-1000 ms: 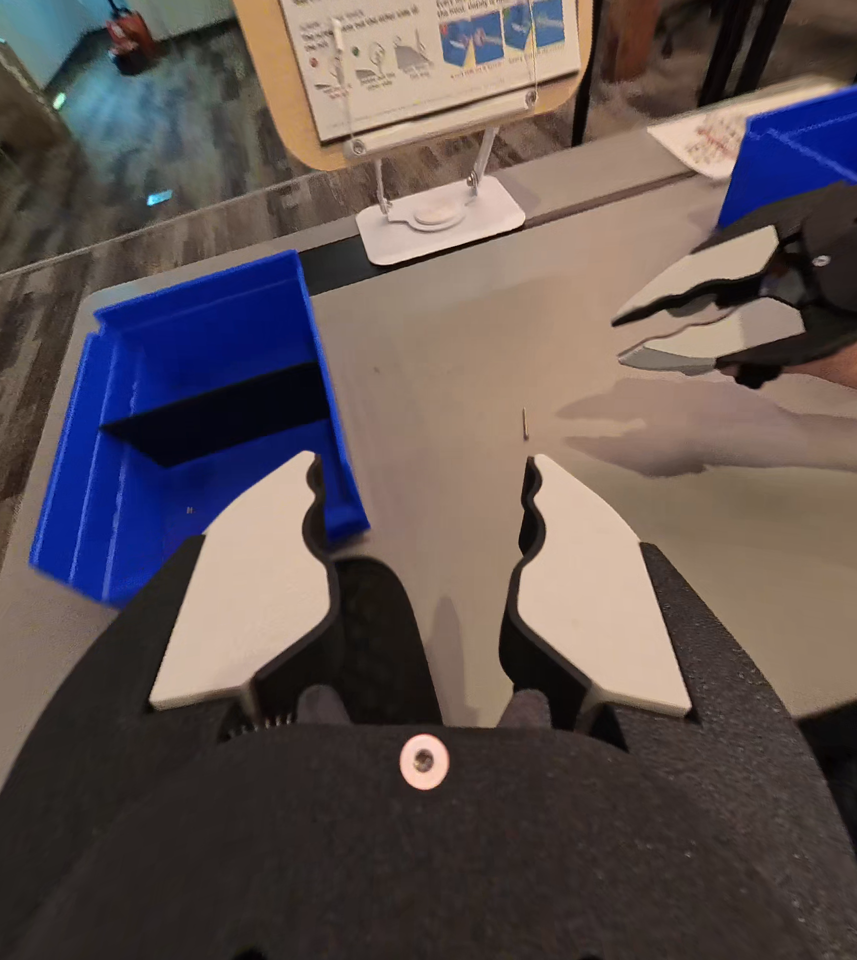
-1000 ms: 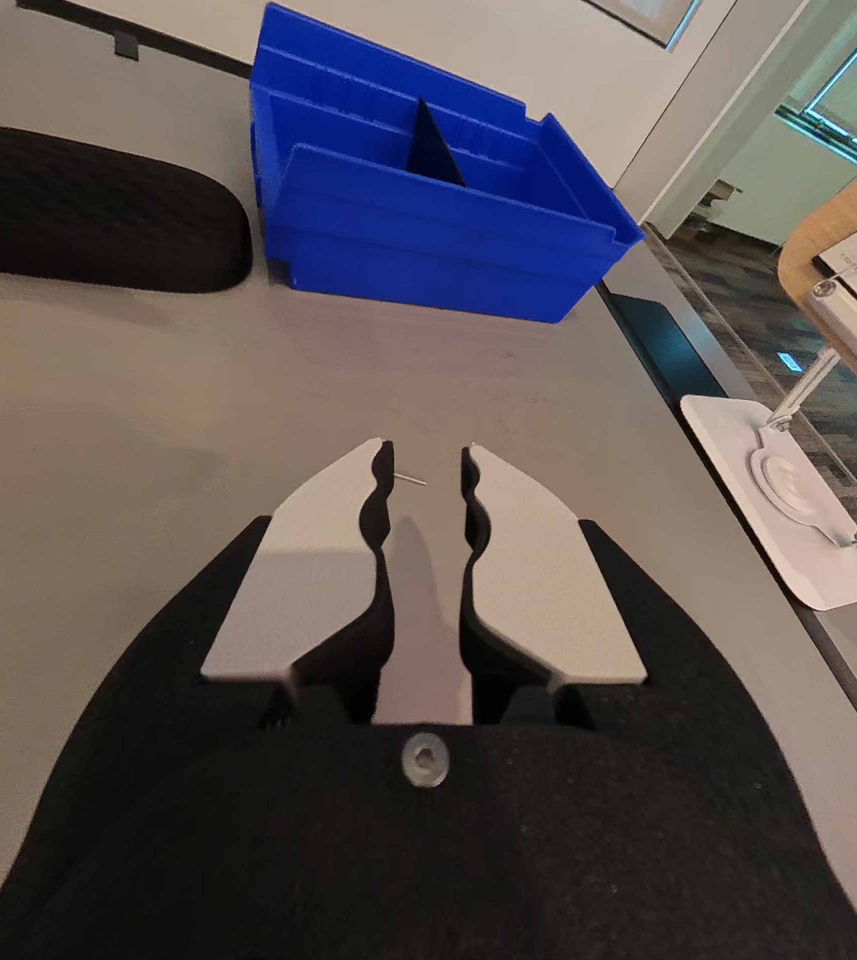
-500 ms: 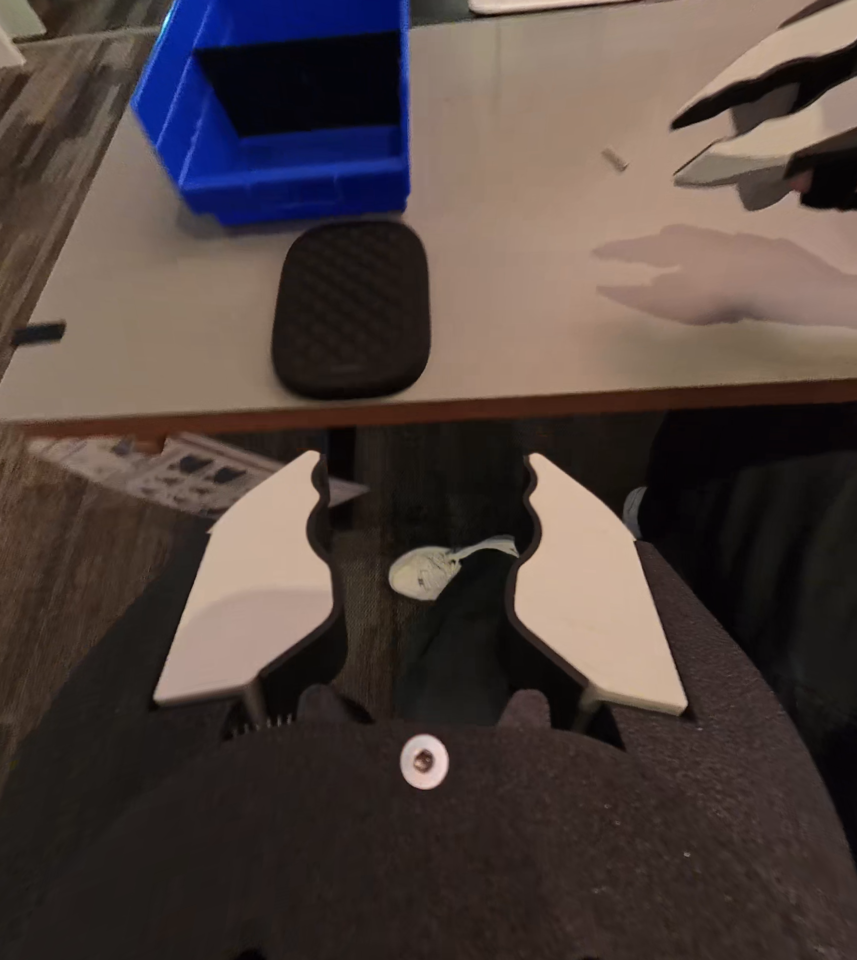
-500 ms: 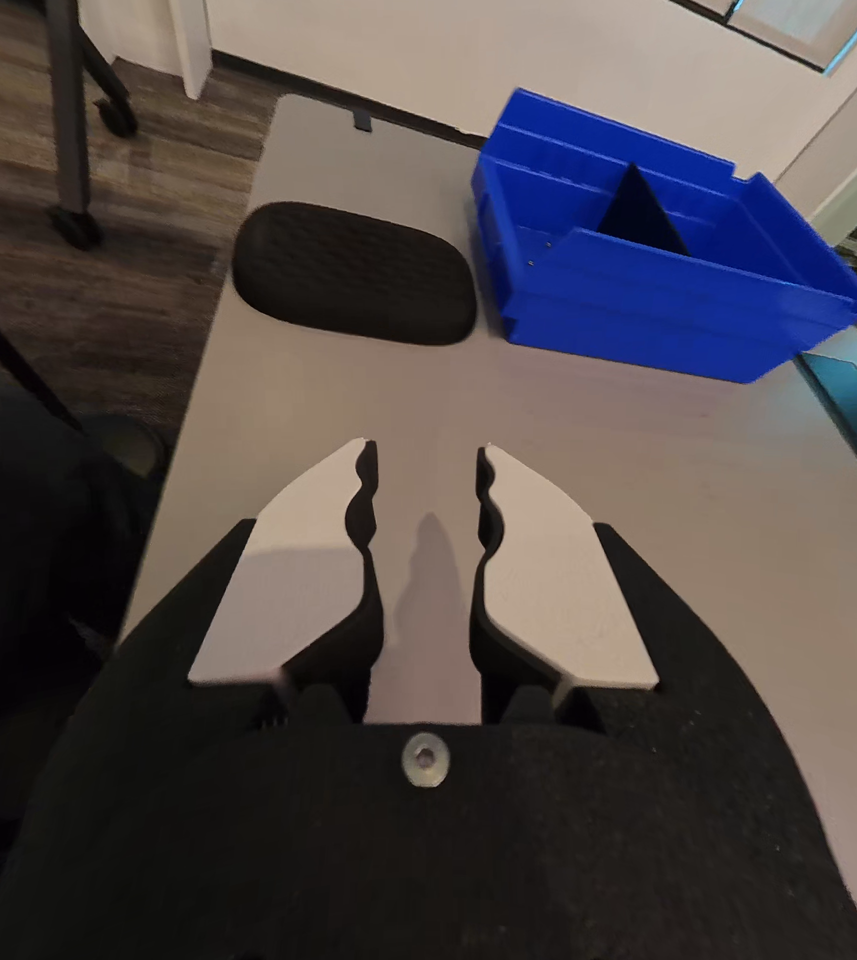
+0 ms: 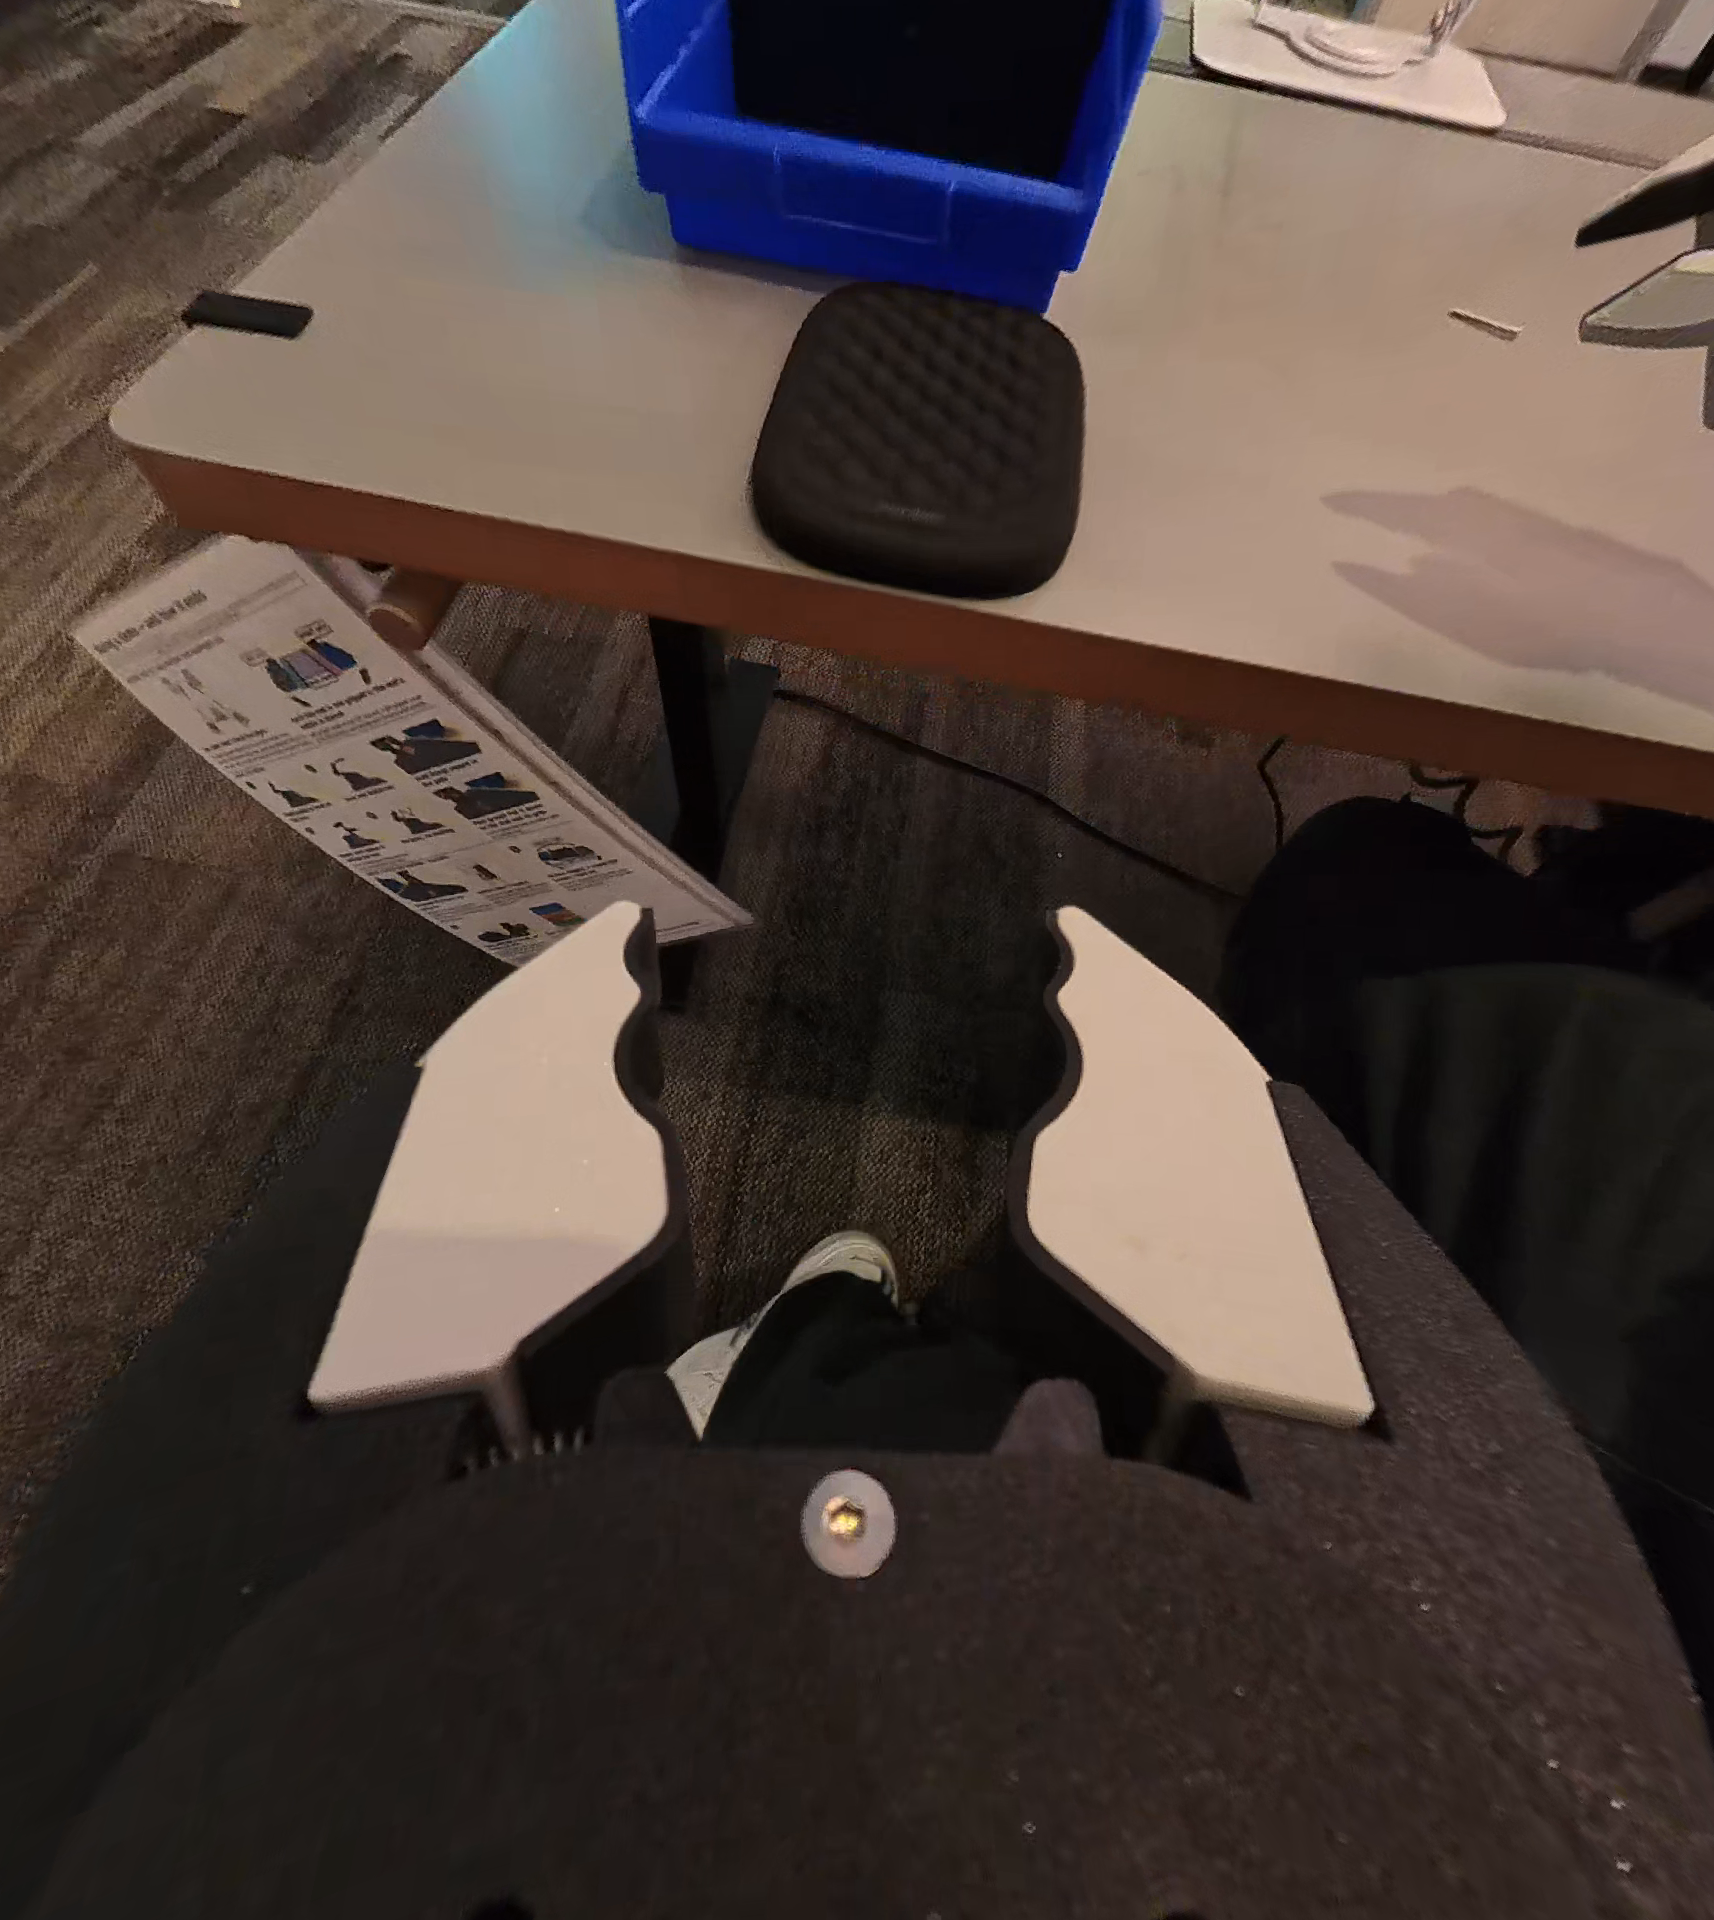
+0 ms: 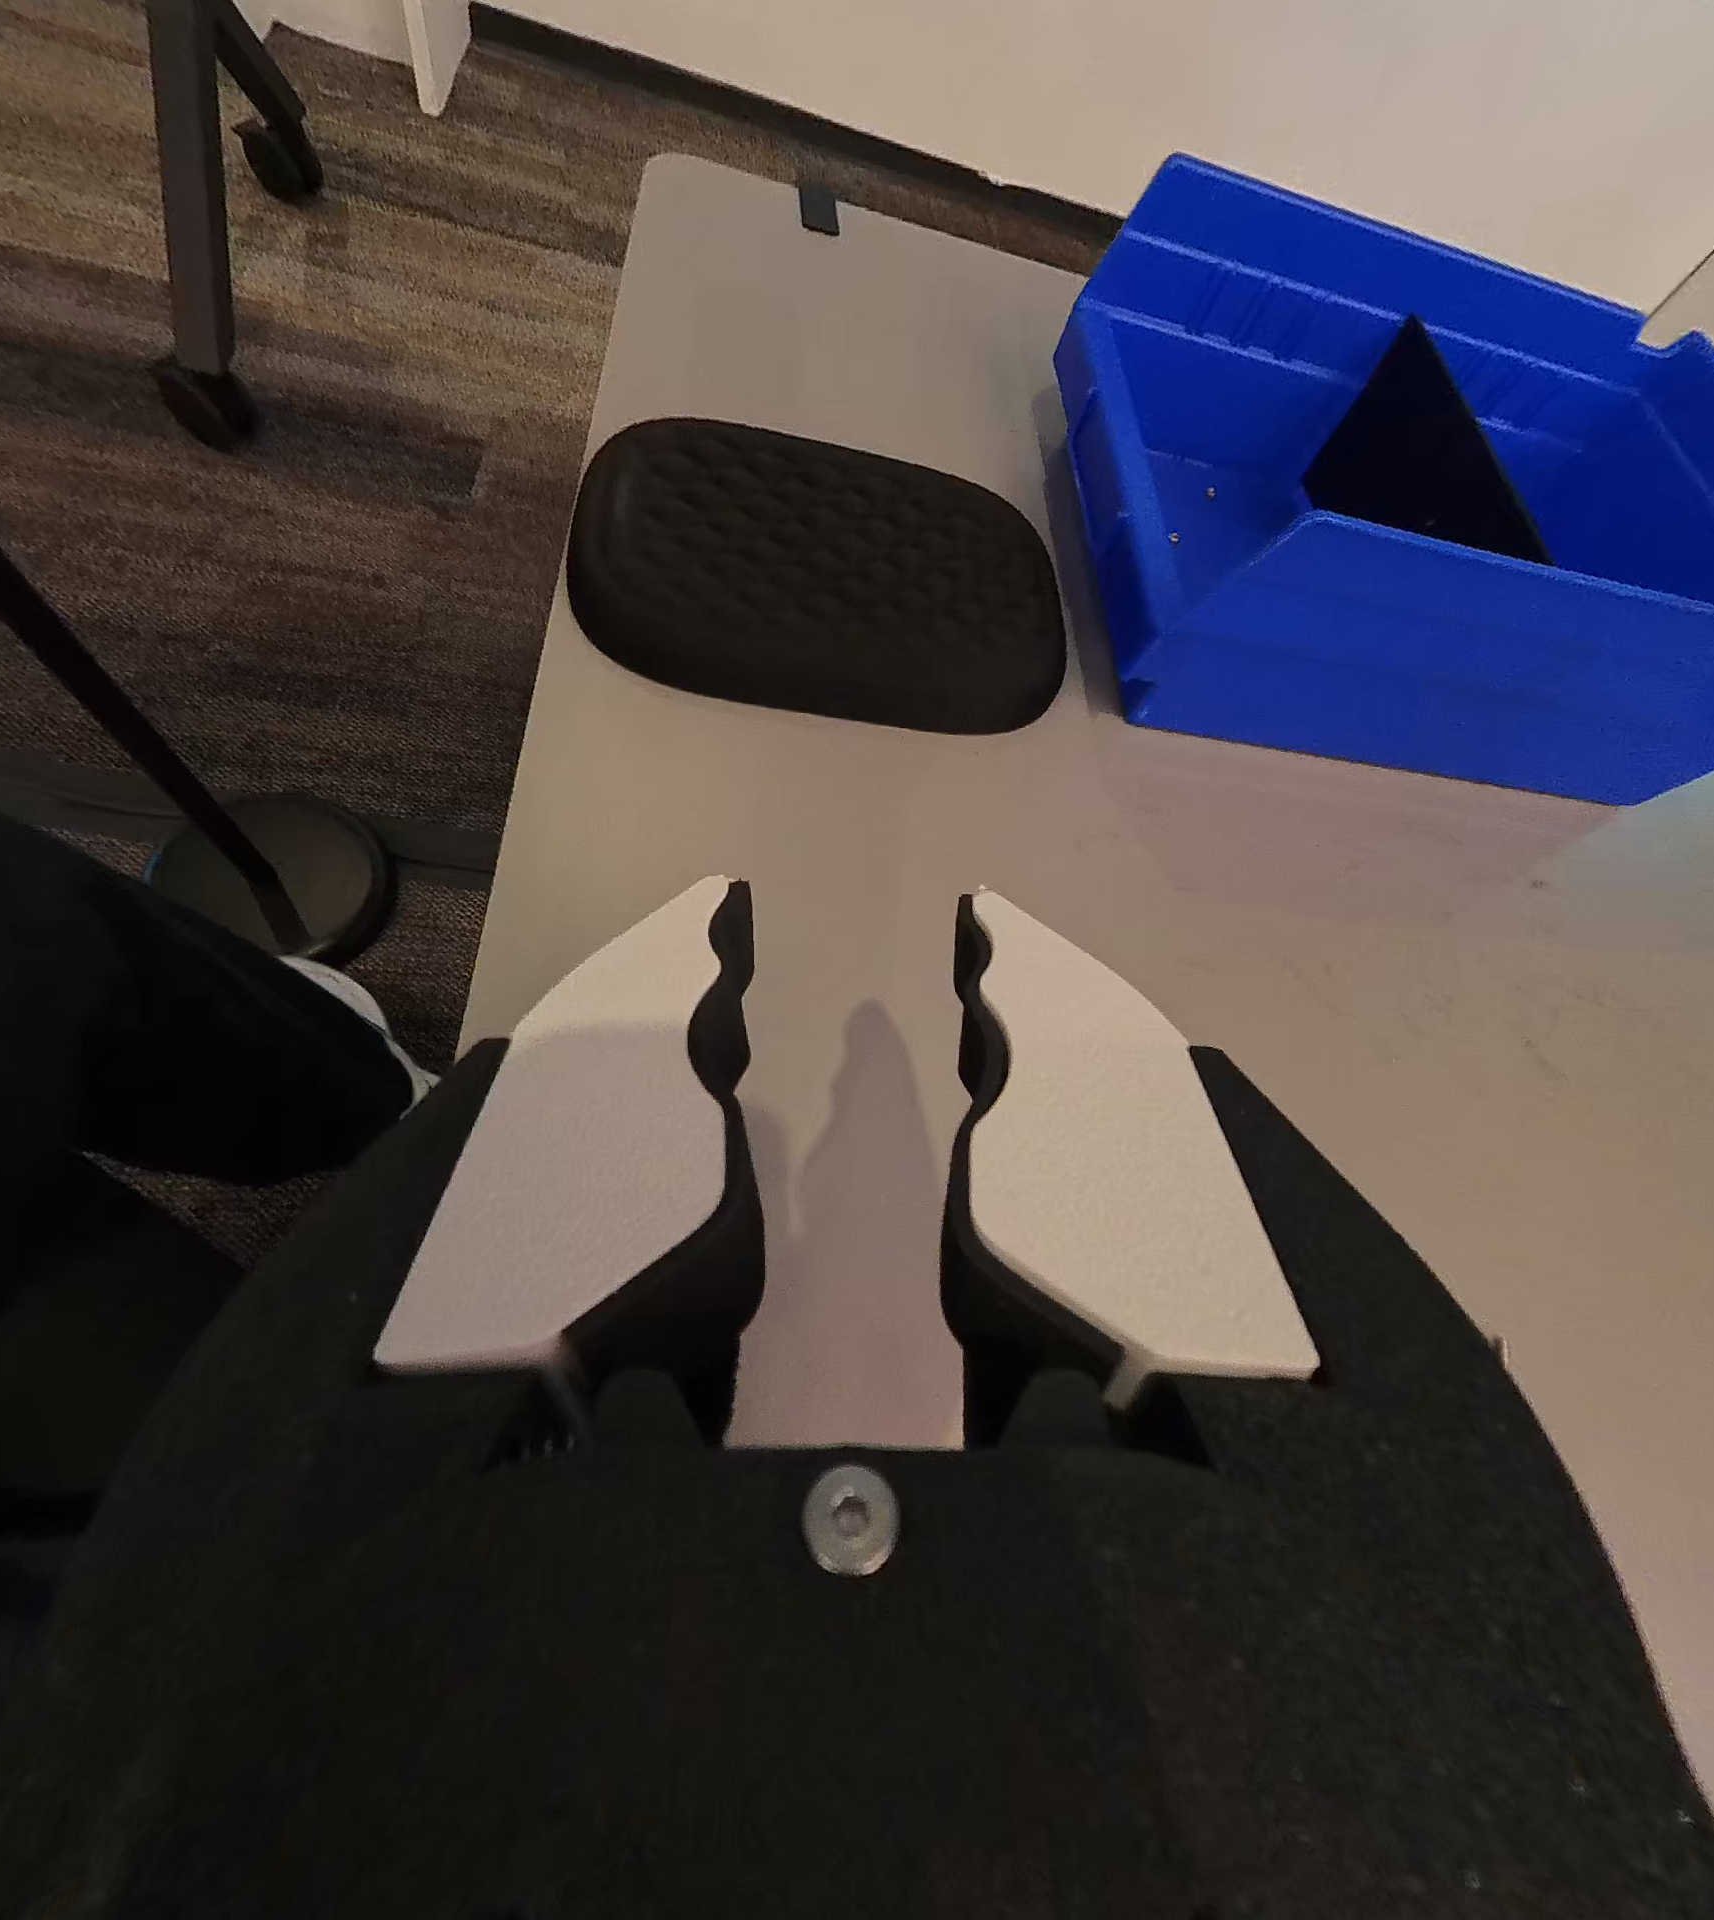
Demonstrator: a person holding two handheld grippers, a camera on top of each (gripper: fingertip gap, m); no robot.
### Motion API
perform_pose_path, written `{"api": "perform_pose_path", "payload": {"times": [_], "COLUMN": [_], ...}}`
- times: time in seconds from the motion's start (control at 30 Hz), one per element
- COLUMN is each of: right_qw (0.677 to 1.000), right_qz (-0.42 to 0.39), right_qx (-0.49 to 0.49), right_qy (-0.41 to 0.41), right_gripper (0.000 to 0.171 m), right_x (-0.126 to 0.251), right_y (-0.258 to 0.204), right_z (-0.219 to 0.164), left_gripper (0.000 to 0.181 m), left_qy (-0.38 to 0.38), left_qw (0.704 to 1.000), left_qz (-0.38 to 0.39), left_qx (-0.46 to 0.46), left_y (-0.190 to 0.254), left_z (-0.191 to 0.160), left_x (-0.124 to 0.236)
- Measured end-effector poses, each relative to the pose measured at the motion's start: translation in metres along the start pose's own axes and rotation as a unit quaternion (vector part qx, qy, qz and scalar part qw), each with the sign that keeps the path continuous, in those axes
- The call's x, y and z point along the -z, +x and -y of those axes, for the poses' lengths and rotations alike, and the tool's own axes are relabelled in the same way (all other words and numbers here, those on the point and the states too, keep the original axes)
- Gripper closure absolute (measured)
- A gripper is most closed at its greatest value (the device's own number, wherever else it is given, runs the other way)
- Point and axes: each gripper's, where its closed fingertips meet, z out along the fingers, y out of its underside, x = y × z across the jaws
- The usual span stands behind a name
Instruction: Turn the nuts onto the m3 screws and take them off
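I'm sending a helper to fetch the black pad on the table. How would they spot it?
On the grey table, look beside the blue bin, toward the near edge. The black pad lies flat there: a rounded, quilted cushion, the only soft dark thing on the tabletop.

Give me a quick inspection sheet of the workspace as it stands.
Surface: grey table, mostly bare.
Job's things: one small screw lying loose on the table; blue bin with black divider; no nuts made out.
Clutter: black padded rest beside the bin.
Grippers: left gripper open, off the table over the floor; right gripper open, empty, over the table.
Cables: black cable under the table.
Surroundings: printed sheet on the carpet.
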Motion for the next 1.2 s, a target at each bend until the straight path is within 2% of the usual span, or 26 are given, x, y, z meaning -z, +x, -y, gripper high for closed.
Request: {"api": "perform_pose_path", "payload": {"times": [0.2,0.33,0.5,0.63,0.7,0.77,0.87,1.0,1.2], "right_qw": [1.000,0.999,0.999,0.995,0.995,0.994,0.995,0.989,0.981], "right_qz": [-0.011,0.028,-0.041,-0.083,-0.032,0.030,0.088,0.138,0.139], "right_qx": [-0.004,-0.031,-0.023,-0.046,-0.083,-0.079,-0.010,0.045,0.100], "right_qy": [-0.013,0.020,-0.017,-0.005,0.046,0.068,0.042,-0.005,-0.096], "right_gripper": [0.136,0.139,0.140,0.142,0.145,0.145,0.141,0.143,0.143], "right_x": [-0.002,0.030,0.070,0.102,0.107,0.097,0.065,0.013,-0.089], "right_y": [-0.003,-0.044,-0.056,-0.048,-0.070,-0.108,-0.165,-0.223,-0.256], "right_z": [-0.005,-0.012,-0.047,-0.053,-0.039,-0.026,-0.027,-0.056,-0.127], "left_gripper": [0.112,0.113,0.112,0.113,0.112,0.111,0.110,0.110,0.112], "left_qy": [-0.002,-0.004,-0.004,0.002,0.010,0.013,0.014,0.008,-0.046], "left_qw": [1.000,0.999,0.997,0.995,0.996,0.998,1.000,1.000,0.998], "left_qz": [-0.018,-0.046,-0.081,-0.101,-0.092,-0.062,-0.020,0.021,0.016], "left_qx": [0.004,0.009,0.005,-0.007,-0.013,-0.025,-0.020,0.010,0.034], "left_y": [-0.003,0.013,0.039,0.061,0.066,0.062,0.047,0.020,0.003], "left_z": [-0.014,-0.024,-0.032,-0.026,-0.021,-0.021,-0.028,-0.055,-0.123], "left_x": [-0.009,-0.023,-0.052,-0.064,-0.066,-0.066,-0.060,-0.045,-0.054]}}
